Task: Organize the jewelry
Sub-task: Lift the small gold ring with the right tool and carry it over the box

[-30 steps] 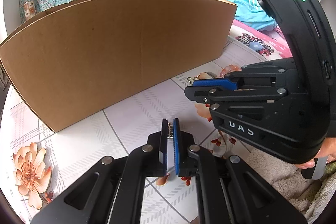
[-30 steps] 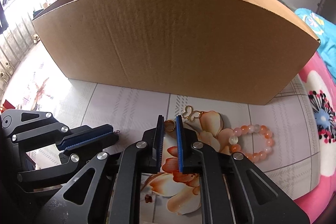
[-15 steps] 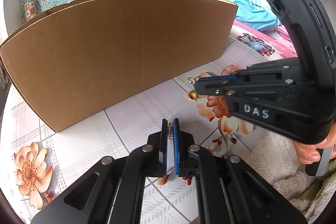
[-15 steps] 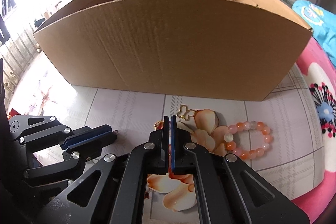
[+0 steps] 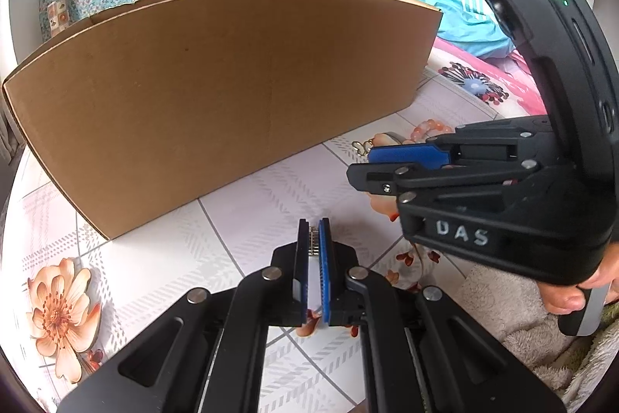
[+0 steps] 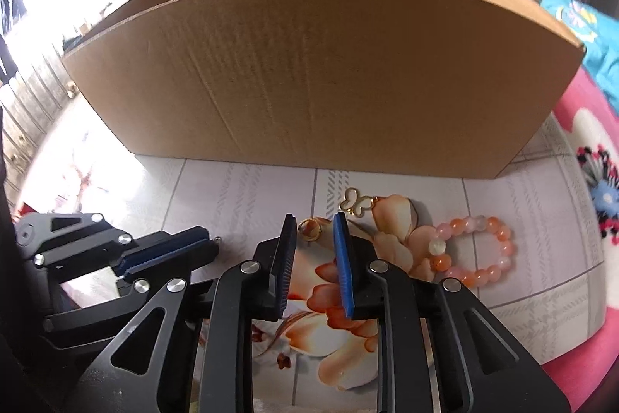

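My left gripper [image 5: 314, 225] is shut on a small silver jewelry piece [image 5: 313, 242], held low over the tiled tabletop; its tip [image 6: 209, 244] also shows at the left of the right wrist view. My right gripper [image 6: 314, 219] has its jaws opening. A gold ring [image 6: 310, 229] lies on the table between the fingertips, and the pads do not press on it. Just beyond lie a gold butterfly pendant [image 6: 356, 203] and, to the right, a pink and orange bead bracelet [image 6: 474, 250]. In the left wrist view the right gripper [image 5: 361, 166] hides most of these.
A large open cardboard box [image 6: 309, 64] stands right behind the jewelry and fills the back of both views. The flower-printed table cover [image 5: 232, 219] runs in front of it. A pink flowered cloth [image 6: 580, 258] lies at the right. A person's hand [image 5: 572, 297] grips the right handle.
The right gripper's jaws closed beside the ring half a second ago and have since parted, with the ring now between them. The left gripper has not moved.
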`<action>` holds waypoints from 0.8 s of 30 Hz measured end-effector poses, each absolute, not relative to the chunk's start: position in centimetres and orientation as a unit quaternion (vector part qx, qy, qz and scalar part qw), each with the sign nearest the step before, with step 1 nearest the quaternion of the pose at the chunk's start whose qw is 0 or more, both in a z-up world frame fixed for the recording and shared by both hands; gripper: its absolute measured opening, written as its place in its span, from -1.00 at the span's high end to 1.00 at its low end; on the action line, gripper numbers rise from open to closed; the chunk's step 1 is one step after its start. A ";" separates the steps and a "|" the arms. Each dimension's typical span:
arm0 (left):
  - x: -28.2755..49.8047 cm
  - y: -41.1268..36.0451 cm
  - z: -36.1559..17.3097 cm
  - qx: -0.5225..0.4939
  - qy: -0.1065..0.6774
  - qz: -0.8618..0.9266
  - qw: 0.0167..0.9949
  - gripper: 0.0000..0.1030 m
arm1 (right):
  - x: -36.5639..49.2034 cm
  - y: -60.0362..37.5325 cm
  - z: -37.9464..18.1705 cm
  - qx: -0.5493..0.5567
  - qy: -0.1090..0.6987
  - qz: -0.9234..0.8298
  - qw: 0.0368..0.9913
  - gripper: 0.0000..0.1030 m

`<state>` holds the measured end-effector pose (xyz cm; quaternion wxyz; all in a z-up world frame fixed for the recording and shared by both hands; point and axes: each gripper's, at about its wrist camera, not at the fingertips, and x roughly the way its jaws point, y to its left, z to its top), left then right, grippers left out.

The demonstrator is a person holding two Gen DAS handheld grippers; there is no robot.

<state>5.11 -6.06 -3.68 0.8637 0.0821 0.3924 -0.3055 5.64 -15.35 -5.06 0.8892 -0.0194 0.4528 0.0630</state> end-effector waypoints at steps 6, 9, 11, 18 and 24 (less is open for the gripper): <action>5.1 -5.7 -3.6 0.081 0.391 -0.306 0.864 0.92 | 5.4 -13.7 -5.2 -0.054 0.442 0.059 0.893 0.77; 5.1 -5.8 -3.7 0.080 0.391 -0.306 0.864 0.92 | 5.3 -13.8 -5.1 -0.043 0.443 0.061 0.893 0.81; 5.1 -5.8 -3.7 0.080 0.391 -0.306 0.864 0.92 | 5.4 -14.3 -5.1 -0.027 0.445 0.064 0.893 0.81; 5.1 -6.0 -3.5 0.085 0.389 -0.305 0.865 0.92 | 5.1 -17.1 -4.1 0.002 0.448 0.075 0.891 0.81; 4.2 -5.9 -2.5 0.096 0.377 -0.305 0.869 0.92 | 3.7 -19.4 -2.0 0.007 0.423 0.081 0.903 0.81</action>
